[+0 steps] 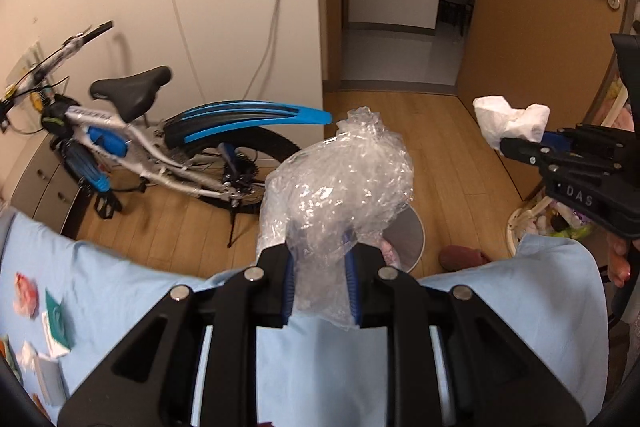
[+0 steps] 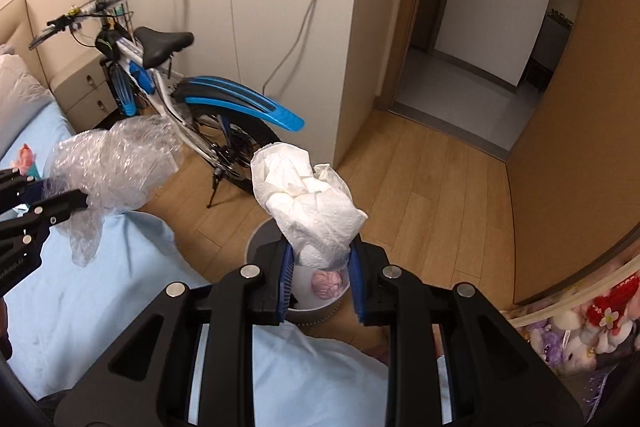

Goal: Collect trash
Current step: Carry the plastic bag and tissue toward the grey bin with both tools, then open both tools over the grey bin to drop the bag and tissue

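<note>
My left gripper (image 1: 320,277) is shut on a crumpled wad of clear plastic wrap (image 1: 340,183), held up over the edge of the light blue bed. In the right wrist view that same plastic wrap (image 2: 116,155) hangs at the left from the left gripper (image 2: 60,197). My right gripper (image 2: 322,275) is shut on a bunch of white paper towel (image 2: 308,195), which the left wrist view shows as paper towel (image 1: 508,121) at the right gripper (image 1: 516,147). A round grey trash bin (image 2: 316,311) stands on the floor just past the bed, below both wads; the bin (image 1: 408,239) holds pink trash.
A blue and white bicycle (image 1: 168,143) leans on its stand by the wall, left of the bin. The blue bedsheet (image 1: 120,287) carries several scraps of paper and wrappers (image 1: 52,323). A basket of plush toys (image 2: 580,331) sits at the right, by the wooden door (image 2: 580,107).
</note>
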Available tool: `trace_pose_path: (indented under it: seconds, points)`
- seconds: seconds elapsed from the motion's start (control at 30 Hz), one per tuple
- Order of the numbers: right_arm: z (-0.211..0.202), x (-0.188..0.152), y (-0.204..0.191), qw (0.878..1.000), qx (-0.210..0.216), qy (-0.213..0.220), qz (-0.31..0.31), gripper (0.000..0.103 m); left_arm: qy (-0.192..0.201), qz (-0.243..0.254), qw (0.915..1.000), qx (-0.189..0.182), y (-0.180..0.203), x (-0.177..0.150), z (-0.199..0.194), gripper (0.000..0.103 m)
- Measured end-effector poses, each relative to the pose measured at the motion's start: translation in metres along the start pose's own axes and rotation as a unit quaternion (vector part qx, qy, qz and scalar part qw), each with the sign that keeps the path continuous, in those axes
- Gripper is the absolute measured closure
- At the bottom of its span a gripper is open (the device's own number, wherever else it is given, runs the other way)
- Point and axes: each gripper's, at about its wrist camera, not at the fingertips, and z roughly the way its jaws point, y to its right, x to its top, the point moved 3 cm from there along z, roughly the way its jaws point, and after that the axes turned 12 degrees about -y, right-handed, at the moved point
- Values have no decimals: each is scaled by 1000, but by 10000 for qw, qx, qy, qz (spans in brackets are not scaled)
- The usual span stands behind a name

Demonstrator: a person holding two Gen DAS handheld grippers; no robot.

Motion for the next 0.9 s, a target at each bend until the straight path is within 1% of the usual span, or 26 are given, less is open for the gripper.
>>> trace_pose_path:
  seconds: [0.2,0.37,0.5,0.6,0.67,0.7,0.77,0.8,0.83,0.9]
  points:
    - [45,3,13,9994,46,-331,61,80,-294,118,9993,-216,12,25,56,82]
    - [89,6,17,9978,170,-619,137,79,-553,87,9978,-360,17,36,101,82]
    - [124,11,12,9960,271,-817,226,74,-717,57,9965,-434,16,41,131,81]
    - [145,11,9,9947,326,-951,227,73,-856,42,9952,-466,16,41,153,81]
    - [156,11,9,9941,335,-1005,235,69,-923,34,9946,-481,16,42,163,81]
    - [160,11,9,9939,333,-1026,235,66,-955,26,9942,-491,16,42,168,81]
    - [167,11,10,9938,314,-1035,253,56,-1004,25,9936,-512,16,42,176,81]
    - [170,11,10,9939,310,-1028,266,49,-1025,27,9934,-523,16,42,180,81]
    - [172,11,10,9939,321,-1023,266,45,-1052,32,9930,-538,16,41,183,81]
    - [175,12,11,9938,320,-1033,263,45,-1079,47,9926,-563,19,41,186,81]
